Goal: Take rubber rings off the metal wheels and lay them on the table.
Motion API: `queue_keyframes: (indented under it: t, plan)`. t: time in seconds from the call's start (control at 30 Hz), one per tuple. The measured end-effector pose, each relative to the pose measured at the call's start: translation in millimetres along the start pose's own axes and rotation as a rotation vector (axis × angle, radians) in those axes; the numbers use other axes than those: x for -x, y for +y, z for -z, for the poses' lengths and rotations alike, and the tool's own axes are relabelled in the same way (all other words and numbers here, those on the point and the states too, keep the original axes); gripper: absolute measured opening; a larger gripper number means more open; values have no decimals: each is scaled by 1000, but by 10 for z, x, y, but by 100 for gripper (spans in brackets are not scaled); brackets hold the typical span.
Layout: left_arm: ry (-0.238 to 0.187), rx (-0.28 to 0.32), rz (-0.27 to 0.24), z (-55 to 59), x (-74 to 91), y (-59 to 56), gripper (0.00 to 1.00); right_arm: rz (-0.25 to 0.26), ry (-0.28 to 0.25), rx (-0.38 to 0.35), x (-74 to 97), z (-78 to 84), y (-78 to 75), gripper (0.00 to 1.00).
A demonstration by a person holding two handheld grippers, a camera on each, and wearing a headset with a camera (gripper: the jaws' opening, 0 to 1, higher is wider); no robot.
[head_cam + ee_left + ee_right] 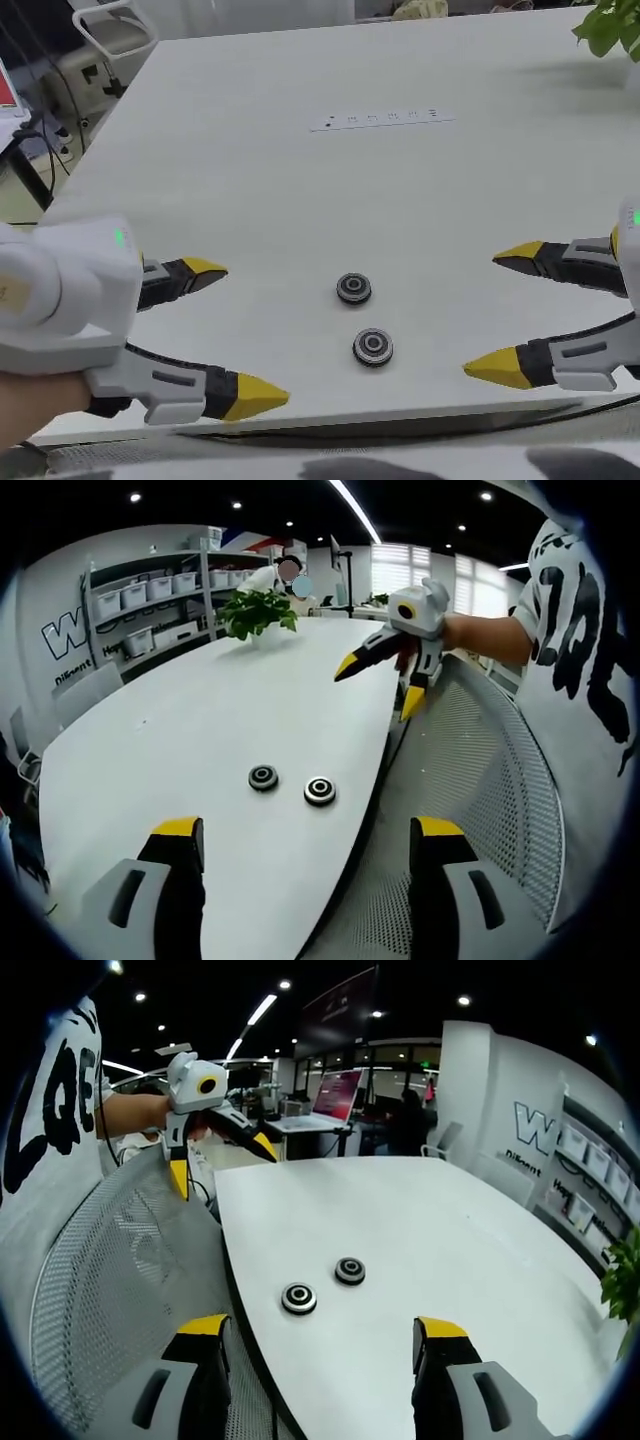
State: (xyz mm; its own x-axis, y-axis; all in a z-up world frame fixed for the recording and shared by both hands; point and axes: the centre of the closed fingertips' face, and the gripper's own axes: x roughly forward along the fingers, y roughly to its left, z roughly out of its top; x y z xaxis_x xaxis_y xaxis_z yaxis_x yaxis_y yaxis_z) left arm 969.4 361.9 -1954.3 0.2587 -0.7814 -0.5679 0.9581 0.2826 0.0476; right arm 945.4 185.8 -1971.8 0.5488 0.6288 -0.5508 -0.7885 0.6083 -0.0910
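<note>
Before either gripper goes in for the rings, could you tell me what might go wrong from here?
The nearer wheel lies close to the front edge of the table; a nudge could push it off.
The farther wheel sits close by, so the open left gripper or right gripper reaching for one might knock the other.
Both lie loose, so pulling a rubber ring may drag its wheel along.

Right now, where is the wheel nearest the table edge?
Head view: that wheel lies just nearer you than the other wheel, between the left claw and right claw.
</note>
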Motion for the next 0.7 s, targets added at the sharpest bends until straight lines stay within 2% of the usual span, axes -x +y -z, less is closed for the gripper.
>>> queue_keyframes:
  t: [0.5, 0.7]
  plan:
    - [-17, 8, 19, -82, -156, 97, 80, -8, -54, -7, -137, -144, -105, 72]
    - [-20, -21, 22, -127, -230, 142, 78, -17, -73, -20, -199, -177, -146, 72]
